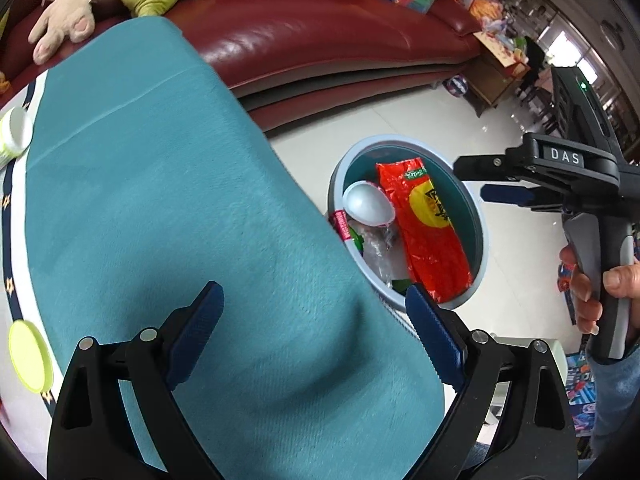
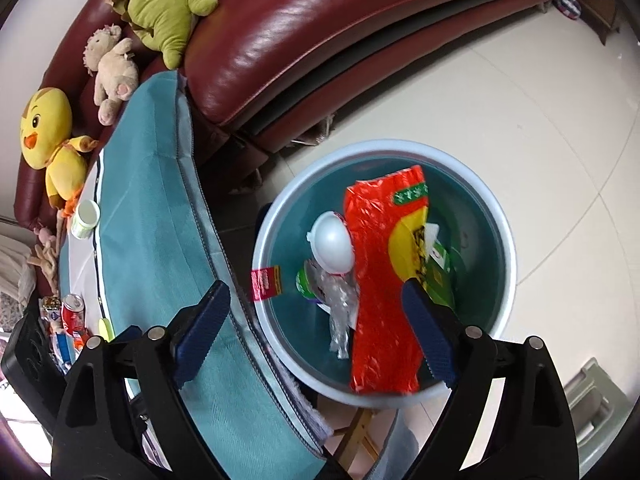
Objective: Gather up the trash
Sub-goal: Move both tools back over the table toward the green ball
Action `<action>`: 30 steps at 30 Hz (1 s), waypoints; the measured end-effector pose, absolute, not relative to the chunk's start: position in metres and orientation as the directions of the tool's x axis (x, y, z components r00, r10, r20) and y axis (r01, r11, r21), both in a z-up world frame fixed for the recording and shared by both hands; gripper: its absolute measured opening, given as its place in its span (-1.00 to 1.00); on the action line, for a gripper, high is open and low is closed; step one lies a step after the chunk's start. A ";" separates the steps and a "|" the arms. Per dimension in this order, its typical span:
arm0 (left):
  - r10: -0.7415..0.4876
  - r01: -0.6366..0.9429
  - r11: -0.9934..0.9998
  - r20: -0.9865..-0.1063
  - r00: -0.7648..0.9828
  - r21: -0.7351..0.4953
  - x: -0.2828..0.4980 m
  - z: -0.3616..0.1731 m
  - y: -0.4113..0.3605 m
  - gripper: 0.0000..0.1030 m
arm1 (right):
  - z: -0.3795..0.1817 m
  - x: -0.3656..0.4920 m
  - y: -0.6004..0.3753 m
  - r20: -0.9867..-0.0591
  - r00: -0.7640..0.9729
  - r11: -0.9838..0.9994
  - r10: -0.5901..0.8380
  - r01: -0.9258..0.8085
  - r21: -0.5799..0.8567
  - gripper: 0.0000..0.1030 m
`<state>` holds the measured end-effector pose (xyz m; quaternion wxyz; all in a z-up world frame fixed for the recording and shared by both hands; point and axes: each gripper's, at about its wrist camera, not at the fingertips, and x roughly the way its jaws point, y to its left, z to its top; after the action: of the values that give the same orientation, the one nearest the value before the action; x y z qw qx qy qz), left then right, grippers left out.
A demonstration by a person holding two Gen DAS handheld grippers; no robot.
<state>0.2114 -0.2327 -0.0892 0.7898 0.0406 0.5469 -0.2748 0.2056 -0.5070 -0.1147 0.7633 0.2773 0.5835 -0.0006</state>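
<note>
A round pale-blue trash bin (image 1: pixel 478 216) (image 2: pixel 502 236) stands on the floor beside the table. In it lie a red and yellow snack bag (image 1: pixel 428 232) (image 2: pixel 384 280), a white plastic dome (image 1: pixel 366 204) (image 2: pixel 334 250), clear plastic wrap (image 2: pixel 340 304) and a green packet (image 2: pixel 440 276). My left gripper (image 1: pixel 316 320) is open and empty over the teal tablecloth (image 1: pixel 160 200), near the table's edge. My right gripper (image 2: pixel 316 320) is open and empty above the bin; it also shows in the left wrist view (image 1: pixel 480 180).
On the table sit a white jar (image 1: pixel 14 130) (image 2: pixel 85 218), a lime-green lid (image 1: pixel 28 356), a red can (image 2: pixel 73 314) and small packets (image 2: pixel 60 340). A dark red sofa (image 1: pixel 320 32) (image 2: pixel 320 32) with plush toys (image 2: pixel 160 4) stands behind. White tiled floor (image 2: pixel 540 92) surrounds the bin.
</note>
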 end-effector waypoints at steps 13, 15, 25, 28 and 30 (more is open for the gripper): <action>-0.396 0.418 0.874 -0.859 0.323 -0.246 0.184 -0.067 -0.171 0.84 | -0.090 0.183 -0.454 -0.905 0.281 0.879 0.320 0.268 0.395 0.63; -0.394 0.403 0.881 -0.855 0.337 -0.248 0.181 -0.064 -0.159 0.85 | -0.084 0.184 -0.439 -0.905 0.277 0.888 0.324 0.242 0.392 0.63; -0.353 0.307 0.922 -0.839 0.415 -0.237 0.164 -0.053 -0.080 0.85 | -0.069 0.192 -0.359 -0.905 0.245 0.914 0.348 0.127 0.386 0.63; -0.326 0.268 0.937 -0.835 0.443 -0.223 0.161 -0.051 -0.050 0.85 | -0.068 0.194 -0.330 -0.906 0.229 0.920 0.356 0.083 0.383 0.63; -0.302 0.242 0.948 -0.834 0.462 -0.209 0.161 -0.049 -0.031 0.85 | -0.066 0.196 -0.311 -0.906 0.219 0.923 0.361 0.055 0.381 0.63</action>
<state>0.1609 -0.0308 -0.0491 0.8543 -0.0305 0.4939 -0.1591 0.1962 -0.3110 -0.0657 0.7623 0.1687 0.6168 0.1003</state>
